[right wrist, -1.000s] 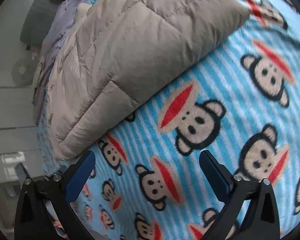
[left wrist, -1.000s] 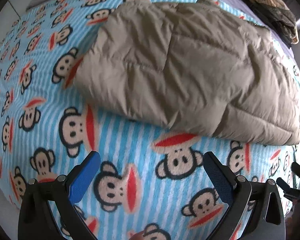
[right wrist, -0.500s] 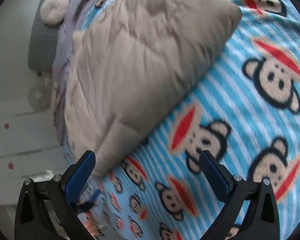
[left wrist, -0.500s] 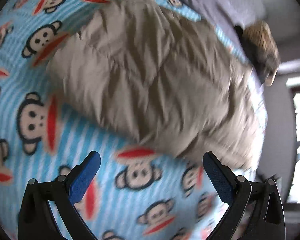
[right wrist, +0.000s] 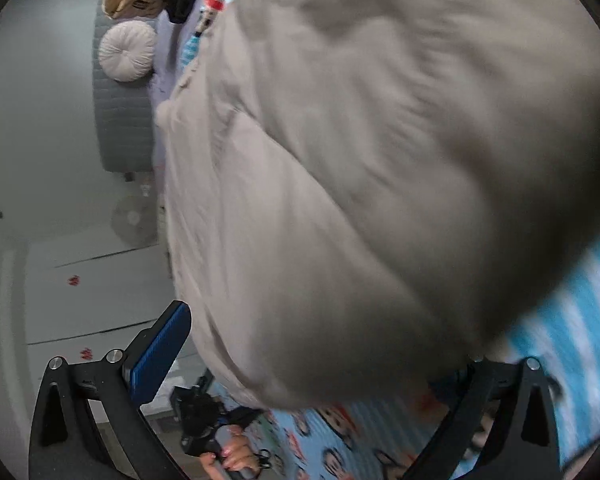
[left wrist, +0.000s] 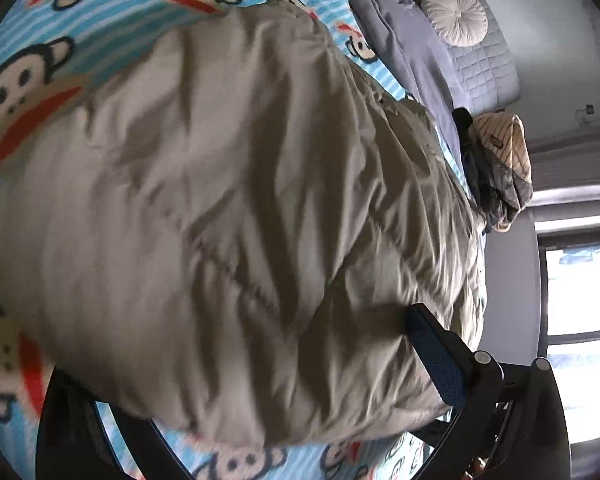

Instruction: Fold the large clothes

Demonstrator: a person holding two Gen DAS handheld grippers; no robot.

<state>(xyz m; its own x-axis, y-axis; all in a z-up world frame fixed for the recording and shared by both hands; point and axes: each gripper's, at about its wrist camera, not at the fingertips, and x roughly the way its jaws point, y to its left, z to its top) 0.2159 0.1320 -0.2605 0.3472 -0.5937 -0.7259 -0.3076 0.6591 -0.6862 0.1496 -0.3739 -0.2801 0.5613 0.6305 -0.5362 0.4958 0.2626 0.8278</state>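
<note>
A folded beige quilted jacket point(left wrist: 240, 200) lies on a bed blanket point(left wrist: 112, 12) of blue stripes with monkey faces. My left gripper point(left wrist: 252, 380) is open wide, and the jacket's near edge bulges between its fingers. Its right blue pad point(left wrist: 436, 356) shows, while the left finger is mostly hidden under the fabric. In the right wrist view the jacket point(right wrist: 380, 160) fills the frame, blurred. My right gripper point(right wrist: 320, 360) is open as well, straddling the jacket's edge. Its left pad point(right wrist: 160, 352) is outside the fabric and its right finger is partly covered.
A round white cushion point(left wrist: 454, 14) and a grey padded headboard point(left wrist: 484, 64) are at the far end. Beyond the jacket, a pile of clothes point(left wrist: 500, 164) lies beside a grey sheet point(left wrist: 400, 40). A window point(left wrist: 580, 288) is on the right. A hand point(right wrist: 228, 452) holds the other gripper.
Both grippers moved forward from over the bare blanket onto the jacket's near edge, so the jacket now sits between their open fingers. The views have swung toward the headboard.
</note>
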